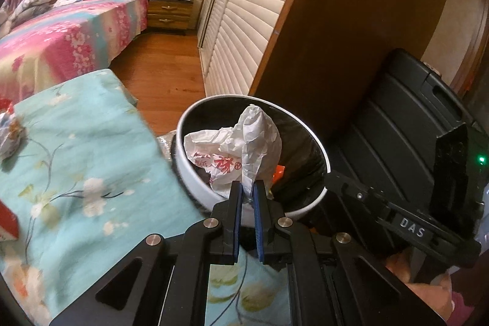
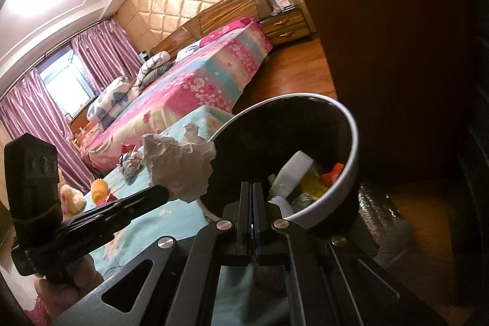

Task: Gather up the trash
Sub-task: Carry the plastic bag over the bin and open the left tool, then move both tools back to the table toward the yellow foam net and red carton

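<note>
Wrapper on cloth: a small crumpled wrapper (image 1: 10,132) lies on the teal floral cloth (image 1: 91,161), at 9 o'clock of the bin.
Left gripper (image 1: 247,188): fingers pinched narrow on crumpled white paper (image 1: 259,136), held over the bin's near rim.
Bin (image 1: 195,173): white, black-lined, holding a printed bag (image 1: 214,164) and orange scraps.
Right gripper (image 2: 253,188): fingers pressed together, nothing between them, at the bin's 6 o'clock rim.
</note>
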{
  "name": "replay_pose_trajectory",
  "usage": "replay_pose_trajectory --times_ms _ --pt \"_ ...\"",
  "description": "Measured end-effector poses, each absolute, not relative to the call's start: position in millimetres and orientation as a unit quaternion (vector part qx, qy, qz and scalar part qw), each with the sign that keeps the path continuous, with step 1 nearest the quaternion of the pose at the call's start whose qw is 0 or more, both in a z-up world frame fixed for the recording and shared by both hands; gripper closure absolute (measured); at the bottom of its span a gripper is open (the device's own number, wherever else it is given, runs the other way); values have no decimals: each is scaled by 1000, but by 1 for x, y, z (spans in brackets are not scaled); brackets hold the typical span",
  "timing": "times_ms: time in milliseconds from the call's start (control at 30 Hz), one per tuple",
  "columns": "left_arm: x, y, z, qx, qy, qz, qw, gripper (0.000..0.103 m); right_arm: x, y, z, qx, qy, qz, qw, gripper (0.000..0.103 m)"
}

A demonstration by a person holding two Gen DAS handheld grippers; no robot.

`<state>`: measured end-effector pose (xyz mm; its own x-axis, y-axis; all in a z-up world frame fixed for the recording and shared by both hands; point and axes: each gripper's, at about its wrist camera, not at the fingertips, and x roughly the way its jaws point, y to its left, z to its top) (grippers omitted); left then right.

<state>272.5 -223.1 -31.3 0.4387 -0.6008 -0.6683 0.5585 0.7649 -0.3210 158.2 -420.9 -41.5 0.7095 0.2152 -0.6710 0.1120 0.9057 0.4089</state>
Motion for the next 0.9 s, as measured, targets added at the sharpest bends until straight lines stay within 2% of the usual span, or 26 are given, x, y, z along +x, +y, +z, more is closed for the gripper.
replay_pose_trajectory --times_ms 133,233,467,567,667,867,900 --pt "280 -235 -38 -26 414 -343 843 95 157 -428 -43 220 380 22 898 103" --pt "282 -238 -42 -28 418 -343 841 85 156 -428 -43 221 380 20 898 103" --pt "277 -231 -42 -32 415 -335 845 83 158 -423 -40 222 381 23 897 103" --pt "273 -222 -43 -39 417 -327 847 77 159 -420 -40 220 381 29 898 103" --pt "267 -207 -45 -48 416 -314 852 70 161 -414 -40 220 382 35 897 98" --pt "252 -179 -48 -68 415 -287 861 59 162 -395 -42 211 389 50 895 95" --pt "250 -175 -48 -70 414 -283 863 59 163 -391 -43 209 392 50 894 89"
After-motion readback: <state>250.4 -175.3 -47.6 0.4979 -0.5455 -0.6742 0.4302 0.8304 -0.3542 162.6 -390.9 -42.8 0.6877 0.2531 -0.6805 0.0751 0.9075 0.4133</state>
